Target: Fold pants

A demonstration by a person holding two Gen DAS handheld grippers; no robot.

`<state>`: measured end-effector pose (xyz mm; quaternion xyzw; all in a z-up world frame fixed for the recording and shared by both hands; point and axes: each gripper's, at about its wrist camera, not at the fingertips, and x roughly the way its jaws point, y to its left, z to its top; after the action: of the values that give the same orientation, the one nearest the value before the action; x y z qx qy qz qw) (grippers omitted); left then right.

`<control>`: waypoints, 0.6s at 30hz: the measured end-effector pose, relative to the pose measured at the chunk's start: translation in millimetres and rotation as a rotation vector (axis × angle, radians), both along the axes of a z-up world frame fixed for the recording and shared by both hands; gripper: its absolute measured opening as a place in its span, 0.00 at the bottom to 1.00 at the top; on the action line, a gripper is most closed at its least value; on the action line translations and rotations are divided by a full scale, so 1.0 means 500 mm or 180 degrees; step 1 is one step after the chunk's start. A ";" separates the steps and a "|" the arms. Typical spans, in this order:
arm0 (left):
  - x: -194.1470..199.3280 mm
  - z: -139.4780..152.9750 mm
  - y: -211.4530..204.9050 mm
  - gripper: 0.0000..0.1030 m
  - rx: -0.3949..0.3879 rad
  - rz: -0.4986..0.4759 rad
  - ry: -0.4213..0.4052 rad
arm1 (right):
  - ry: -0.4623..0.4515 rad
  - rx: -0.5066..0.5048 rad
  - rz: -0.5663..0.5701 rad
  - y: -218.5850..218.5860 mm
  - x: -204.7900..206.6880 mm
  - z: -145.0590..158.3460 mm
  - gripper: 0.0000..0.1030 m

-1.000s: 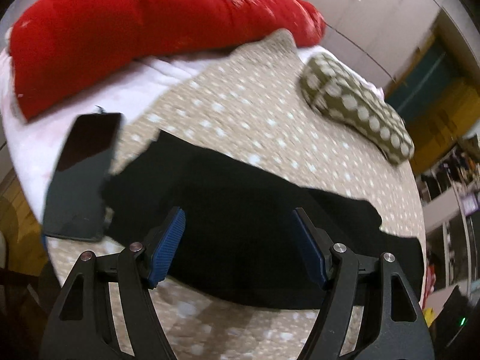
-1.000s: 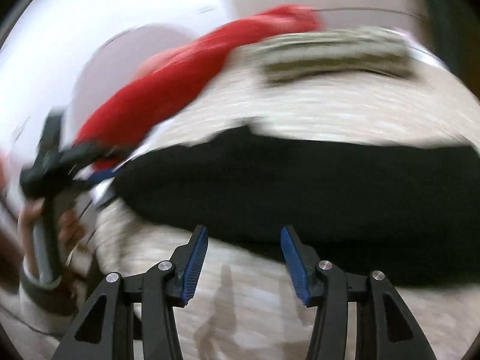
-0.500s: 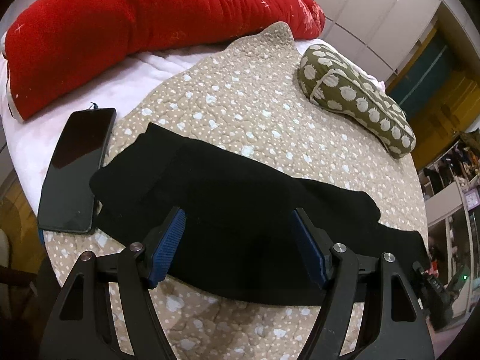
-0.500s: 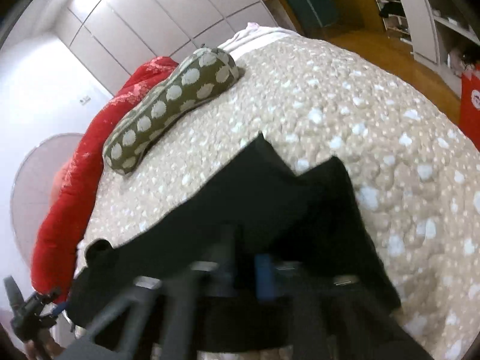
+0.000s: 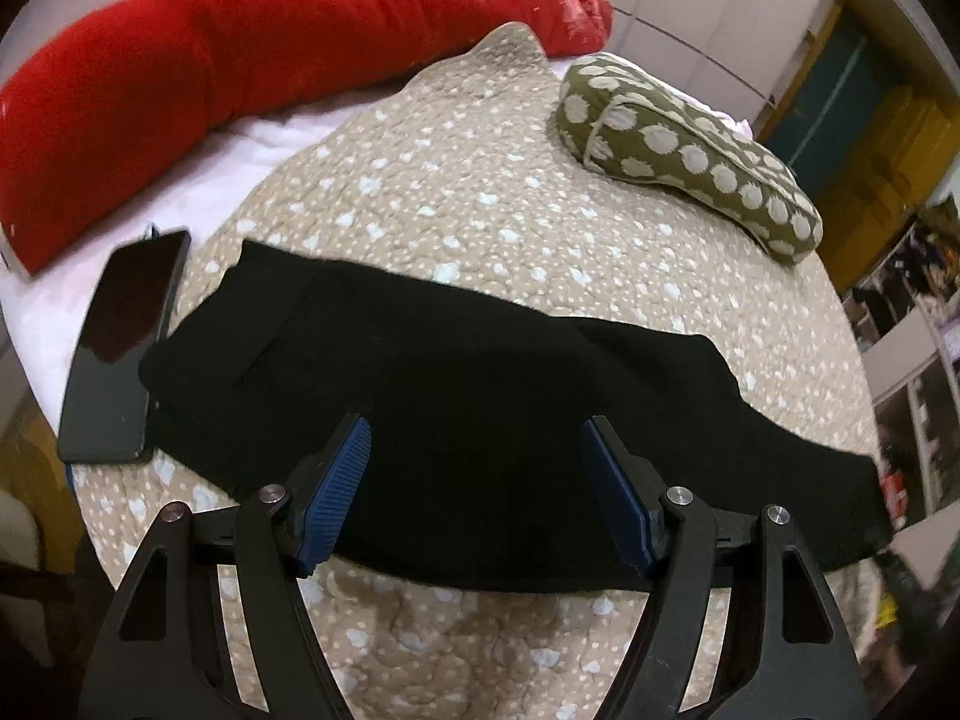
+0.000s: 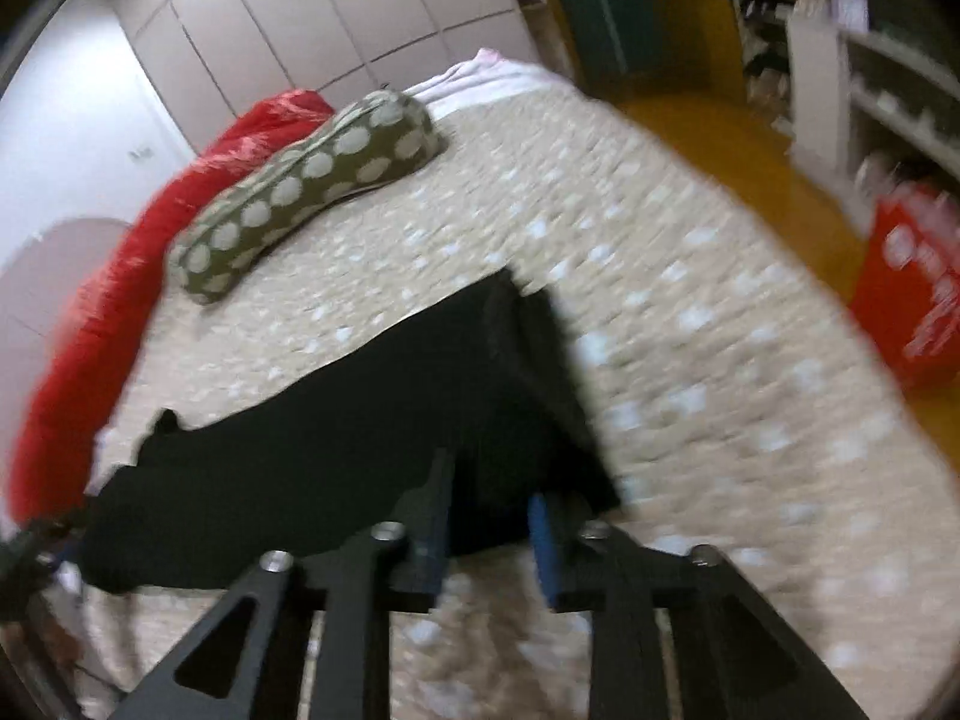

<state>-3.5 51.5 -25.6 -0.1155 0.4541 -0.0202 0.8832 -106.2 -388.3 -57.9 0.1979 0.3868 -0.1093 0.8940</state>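
Black pants (image 5: 456, 372) lie lengthwise, folded leg on leg, across a beige dotted quilt (image 5: 456, 204). My left gripper (image 5: 474, 468) is open and empty, hovering above the pants' near edge around their middle. In the blurred right wrist view the pants (image 6: 372, 420) run from the left towards the leg ends at the right. My right gripper (image 6: 489, 516) is at the near corner of the leg ends, its jaws narrowed with black cloth between them; the blur hides whether they grip it.
A black phone (image 5: 123, 348) lies left of the pants' waist. A long red pillow (image 5: 252, 42) and an olive dotted cushion (image 5: 684, 150) lie at the far side. The bed's right edge drops to a yellow floor (image 6: 720, 138) with a red bag (image 6: 912, 294).
The right gripper has swung from the pants' middle to the leg ends and narrowed its jaws there. The left gripper has stayed open, drifting slightly closer over the pants.
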 end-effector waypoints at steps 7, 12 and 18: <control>0.008 -0.006 -0.053 0.70 0.0224 -0.0176 -0.0098 | -0.0297 0.0020 0.0315 0.049 -0.005 0.070 0.25; 0.020 -0.012 -0.078 0.70 0.0335 -0.0253 -0.0143 | -0.0318 0.0176 0.0691 0.123 0.065 0.054 0.25; 0.058 -0.045 -0.096 0.70 0.0343 -0.0338 -0.0007 | -0.0154 0.0132 0.0833 0.179 0.142 0.011 0.25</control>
<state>25.4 3.4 -47.9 -0.0435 0.4590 -0.0426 0.8864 -35.2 -298.9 -52.5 0.1668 0.3897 0.0212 0.9054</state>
